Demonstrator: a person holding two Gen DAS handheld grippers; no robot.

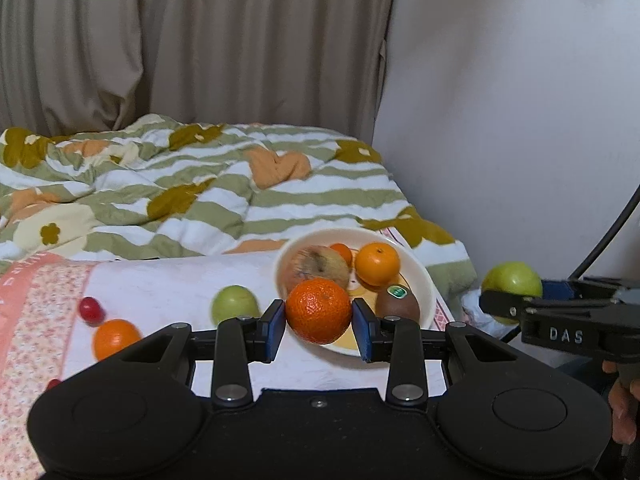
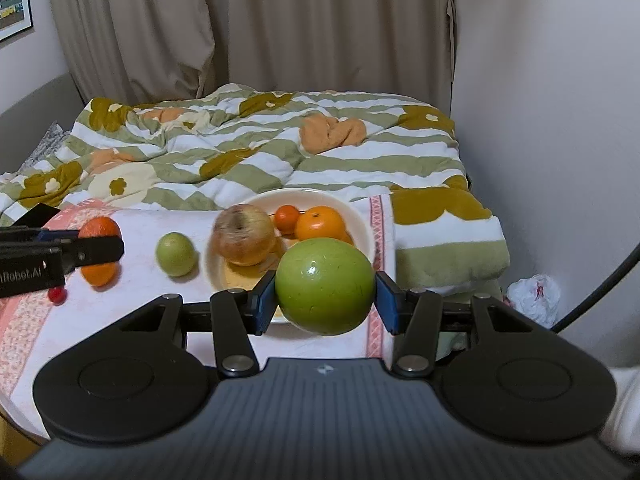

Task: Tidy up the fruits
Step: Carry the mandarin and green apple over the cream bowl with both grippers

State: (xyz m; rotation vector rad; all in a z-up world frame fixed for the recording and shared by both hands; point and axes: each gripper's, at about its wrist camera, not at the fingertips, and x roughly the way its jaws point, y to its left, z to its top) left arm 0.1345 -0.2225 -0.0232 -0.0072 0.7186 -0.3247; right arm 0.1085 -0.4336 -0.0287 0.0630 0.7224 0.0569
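Now mandarin (image 1: pixel 318 310) between left tool (image 1: pixel 319 325) pads, green apple (image 2: pixel 325 286) between right tool (image 2: pixel 325 307) pads

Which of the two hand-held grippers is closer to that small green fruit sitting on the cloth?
Left. The left hand-held gripper, clamping an orange, hangs just right of the small green fruit. The right hand-held gripper, gripping a big green apple, sits beyond the plate.

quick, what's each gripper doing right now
left gripper: jaws closed on the orange.
right gripper: jaws closed on the green apple.
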